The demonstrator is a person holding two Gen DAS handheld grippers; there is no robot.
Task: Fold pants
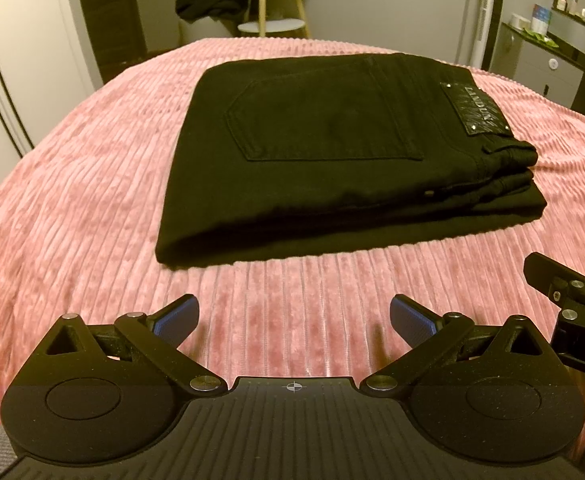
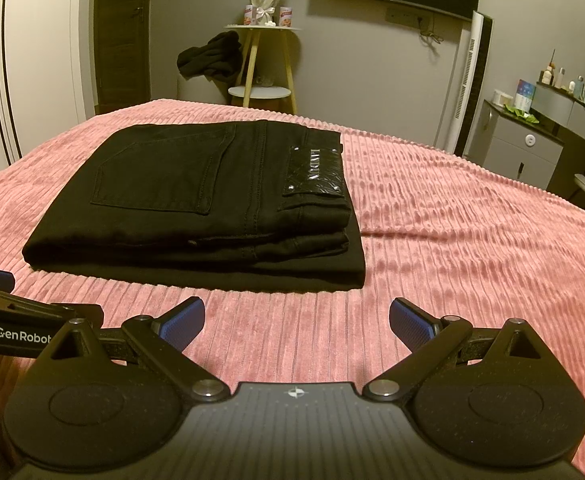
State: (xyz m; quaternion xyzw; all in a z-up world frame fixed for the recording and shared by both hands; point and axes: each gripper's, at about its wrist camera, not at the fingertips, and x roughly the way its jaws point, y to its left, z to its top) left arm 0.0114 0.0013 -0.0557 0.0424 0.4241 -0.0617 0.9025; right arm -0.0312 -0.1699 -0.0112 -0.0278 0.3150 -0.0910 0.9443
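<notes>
Both the left gripper (image 1: 294, 320) and right gripper (image 2: 297, 322) are hovering released, the black jeans (image 1: 312, 152) lying folded on the bed (image 1: 72, 200), folding looking finished, nothing calling for more than a tidy.

The pants (image 1: 312, 148) are black, folded into a flat rectangular stack of several layers on the pink ribbed bedspread (image 1: 92, 200). A back pocket (image 1: 324, 120) and embossed waistband patch (image 1: 476, 106) face up, waistband toward the bed's right edge.
</notes>
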